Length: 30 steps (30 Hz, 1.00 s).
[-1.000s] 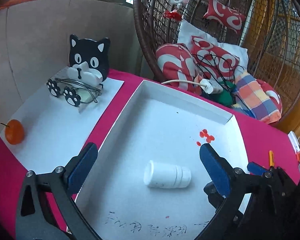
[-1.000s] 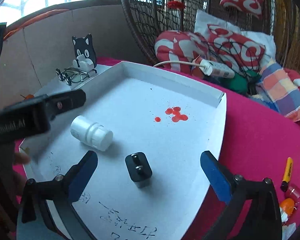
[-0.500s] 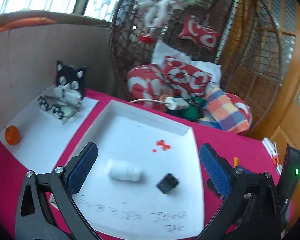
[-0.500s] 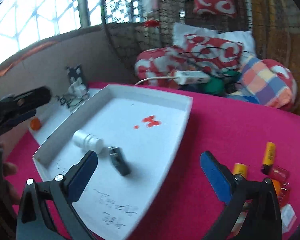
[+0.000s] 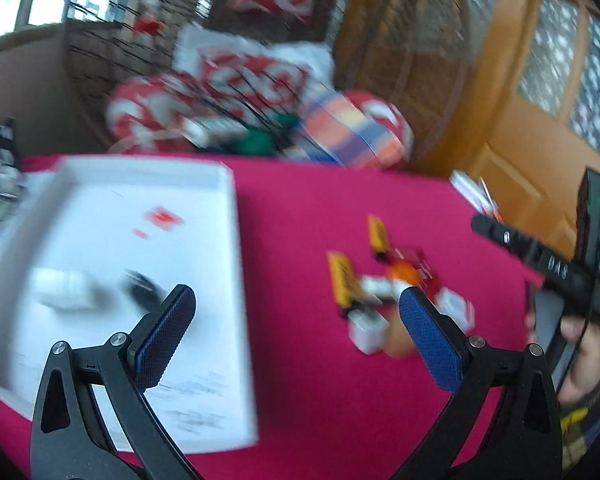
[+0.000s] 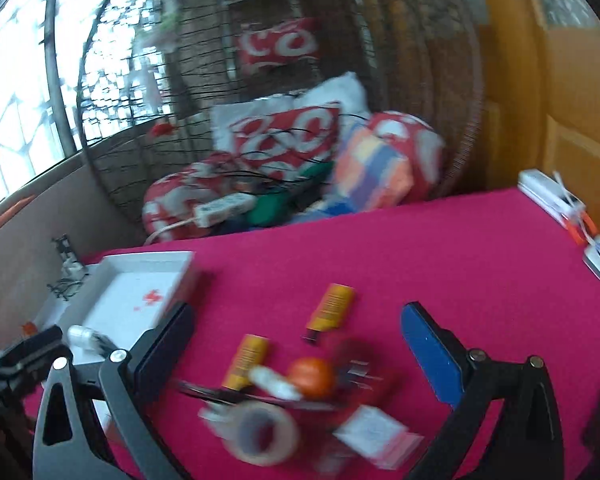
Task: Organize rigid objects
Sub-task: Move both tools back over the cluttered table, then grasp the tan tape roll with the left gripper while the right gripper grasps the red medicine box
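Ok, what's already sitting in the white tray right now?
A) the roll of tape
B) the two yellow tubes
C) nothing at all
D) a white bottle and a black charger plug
D: the left wrist view shows the white bottle and the black charger plug lying inside the white tray, while the yellow tubes and tape roll lie on the red cloth.

One white tray (image 5: 228, 240) sits on the desk (image 5: 320, 392), holding one white bottle (image 5: 66, 294) and one black charger (image 5: 142, 290). At the tray's 3 o'clock lies a blurred pile: two yellow lighters (image 6: 332, 306), one orange fruit (image 6: 312, 376), one tape roll (image 6: 260, 434), one white box (image 6: 374, 436).
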Tool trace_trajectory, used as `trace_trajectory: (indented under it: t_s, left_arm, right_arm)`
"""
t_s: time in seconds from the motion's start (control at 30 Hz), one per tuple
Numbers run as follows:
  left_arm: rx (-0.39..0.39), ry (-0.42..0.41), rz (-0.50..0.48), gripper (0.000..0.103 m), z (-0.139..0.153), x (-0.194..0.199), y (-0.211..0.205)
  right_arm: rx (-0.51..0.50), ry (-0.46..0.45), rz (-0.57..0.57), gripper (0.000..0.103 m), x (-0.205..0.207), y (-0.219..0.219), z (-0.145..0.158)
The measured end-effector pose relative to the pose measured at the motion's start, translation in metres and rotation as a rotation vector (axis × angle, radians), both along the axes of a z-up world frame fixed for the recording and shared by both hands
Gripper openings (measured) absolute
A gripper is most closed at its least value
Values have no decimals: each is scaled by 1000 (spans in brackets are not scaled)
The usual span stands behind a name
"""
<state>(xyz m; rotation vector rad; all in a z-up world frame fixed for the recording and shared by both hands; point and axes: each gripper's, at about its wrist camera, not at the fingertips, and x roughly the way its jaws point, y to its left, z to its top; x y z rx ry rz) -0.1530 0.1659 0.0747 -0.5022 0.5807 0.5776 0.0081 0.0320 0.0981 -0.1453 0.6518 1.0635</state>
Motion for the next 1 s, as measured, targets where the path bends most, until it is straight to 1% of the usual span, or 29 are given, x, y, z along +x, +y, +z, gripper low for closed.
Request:
trace_trajectory:
  t_s: [0.07,0.13,0.2,0.3,0.33,0.37,0.4,0.43,0.47,0.53,0.73,0.77,0.8,0.83,0.87,0.9,0.93,1.0]
  left_arm:
    - [-22,21,-63,103,-11,16,-15]
    - [-28,42,-134,103,-22,33,-32]
    - [-31,74,-195,103,-31,47,-46]
    - [-56,111,-269,103,-45,62,-60]
    - [-66,117,-284,103,-49,66,-63]
    - [-71,127,-292,103,-52,71,-66]
    - [-73,135,-293,103,-53,73,-67]
    - [-74,144,-292,102,-56,77,-69]
    - [-79,151,-293,102,-58,80,-70]
    - [-83,167,-287,98,-62,85,-68]
    - [-55,194,-235,98,-65,101,-57]
    - [-43,195,-230,98,-63,105,-55]
    - [-26,193,-231,98,-62,109,-54]
    - [-16,193,-231,96,-61,112,-52]
    - [-10,195,-230,93,-61,116,-51]
    - [-8,196,-229,83,-61,119,-49]
    - [-7,194,-229,81,-61,121,-47]
    - [-6,183,-234,81,-62,121,-45]
  right_arm:
    - [-8,25,-19,103,14,-17,-10]
    - [-20,27,-23,102,23,-35,-22]
    - [-48,28,10,102,26,-45,-33]
    - [-90,26,87,94,23,-52,-45]
    - [-105,22,111,94,21,-54,-48]
    - [-122,15,129,93,19,-52,-50]
    - [-144,5,148,87,17,-51,-53]
    - [-175,-5,168,75,15,-48,-57]
    - [-187,-9,180,71,15,-46,-59]
    - [-222,-25,206,68,12,-41,-65]
    - [-279,-50,266,65,12,-21,-77]
    - [-286,-46,279,63,12,-16,-79]
    - [-291,-41,292,57,11,-14,-81]
    - [-298,-34,311,48,10,-11,-83]
    - [-305,-29,327,42,8,-9,-85]
    - [-313,-38,325,39,6,-8,-85]
    - [-313,-45,326,38,5,-8,-85]
    - [-309,-37,322,37,7,-10,-84]
